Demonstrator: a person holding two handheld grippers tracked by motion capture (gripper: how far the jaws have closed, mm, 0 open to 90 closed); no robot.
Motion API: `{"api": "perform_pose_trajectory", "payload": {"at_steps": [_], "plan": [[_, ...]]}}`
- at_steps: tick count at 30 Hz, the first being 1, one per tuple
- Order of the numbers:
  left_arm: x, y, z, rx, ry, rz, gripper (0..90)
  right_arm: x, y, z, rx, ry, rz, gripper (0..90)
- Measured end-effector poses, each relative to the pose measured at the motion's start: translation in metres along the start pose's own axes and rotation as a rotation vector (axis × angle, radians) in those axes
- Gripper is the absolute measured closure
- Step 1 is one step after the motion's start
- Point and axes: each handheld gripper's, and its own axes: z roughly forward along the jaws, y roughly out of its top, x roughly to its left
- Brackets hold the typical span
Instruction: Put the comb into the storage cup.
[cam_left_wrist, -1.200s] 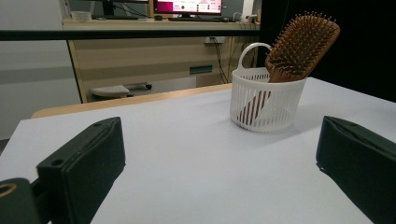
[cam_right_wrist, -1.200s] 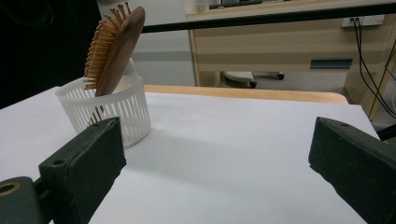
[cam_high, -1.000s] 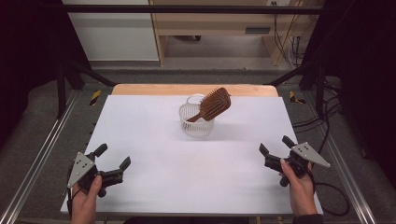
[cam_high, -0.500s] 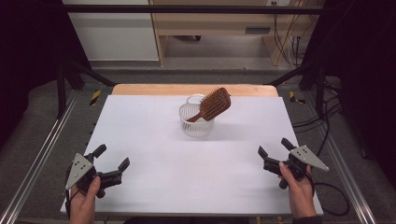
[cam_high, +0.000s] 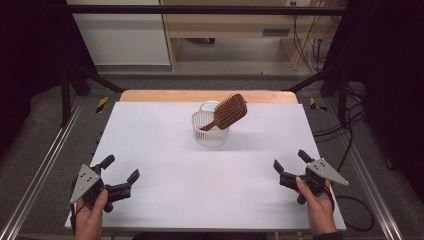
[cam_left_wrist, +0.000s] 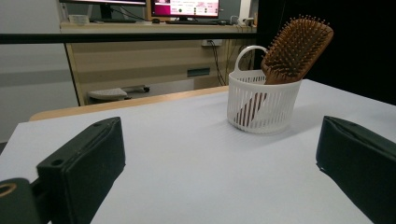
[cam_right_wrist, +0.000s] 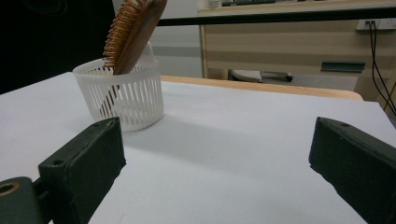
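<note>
Both grippers slightly lower; hairbrush (cam_high: 226, 112) still tilted in basket (cam_high: 209, 134).

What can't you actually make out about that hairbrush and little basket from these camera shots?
- End of the hairbrush handle: down inside the white basket, hidden by its slatted wall in both gripper views.
- Basket floor: hidden by the wall in the gripper views; too small in the high view.
- Brush top: cut off by the upper edge in the right gripper view.
- Monitor text behind the table: blurred in the left gripper view.
</note>
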Motion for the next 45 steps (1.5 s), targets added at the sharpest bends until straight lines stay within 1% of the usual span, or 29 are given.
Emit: {"api": "perform_pose_trajectory", "payload": {"at_steps": [8, 14, 20, 22, 29, 31, 35, 45], "plan": [[0.0, 0.0, 0.0, -0.002, -0.003, -0.002, 1.3, 0.005, -0.002, 0.001, -0.003, 0.022, -0.012, 3.9], [-0.002, 0.0, 0.001, 0.0, -0.019, -0.007, 1.3, 0.009, -0.004, 0.003, -0.001, 0.038, -0.023, 3.6], [-0.002, -0.001, 0.001, 0.002, -0.021, -0.007, 1.3, 0.012, -0.005, 0.005, 0.003, 0.054, -0.03, 3.5], [-0.002, -0.001, -0.001, -0.003, -0.023, -0.015, 1.3, 0.014, -0.006, 0.006, 0.007, 0.06, -0.035, 3.5], [-0.002, -0.001, -0.003, -0.002, -0.024, -0.019, 1.3, 0.02, -0.007, 0.009, 0.01, 0.083, -0.051, 3.5], [-0.002, -0.002, -0.004, -0.004, -0.031, -0.031, 1.3, 0.021, -0.007, 0.01, 0.015, 0.089, -0.058, 3.5], [-0.002, -0.002, -0.006, -0.007, -0.035, -0.041, 1.3, 0.024, -0.008, 0.012, 0.019, 0.102, -0.066, 3.5], [-0.004, -0.004, -0.007, -0.004, -0.042, -0.045, 1.3, 0.027, -0.01, 0.015, 0.025, 0.122, -0.066, 3.5]]}}
